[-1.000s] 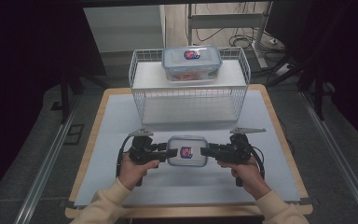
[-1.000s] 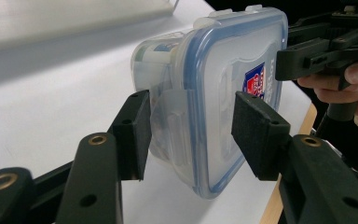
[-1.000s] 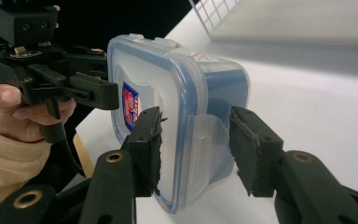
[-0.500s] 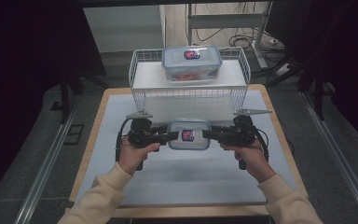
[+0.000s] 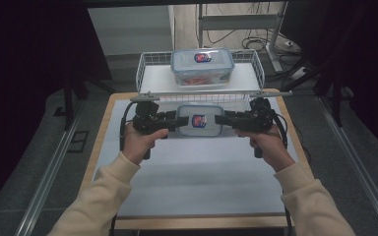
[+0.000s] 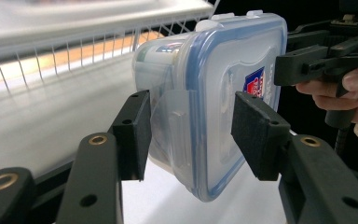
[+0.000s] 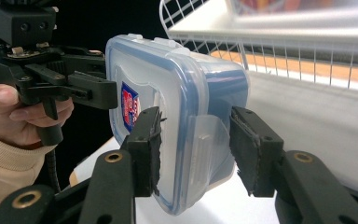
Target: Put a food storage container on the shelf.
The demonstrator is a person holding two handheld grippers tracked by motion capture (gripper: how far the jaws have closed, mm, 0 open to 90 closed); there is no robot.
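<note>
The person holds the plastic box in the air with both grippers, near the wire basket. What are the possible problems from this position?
1. The lidded box is carried by its two end latches. In the left gripper view the pads bracket a latch flap with visible gaps, so it may slip or unclip.
2. The wire basket rim is just ahead; the box could catch it.
3. Another container already sits in the basket, so there could be a collision.

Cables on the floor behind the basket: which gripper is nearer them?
Right. The right gripper grips the end of the box nearer the cables; the left gripper grips the opposite end, farther left.
</note>
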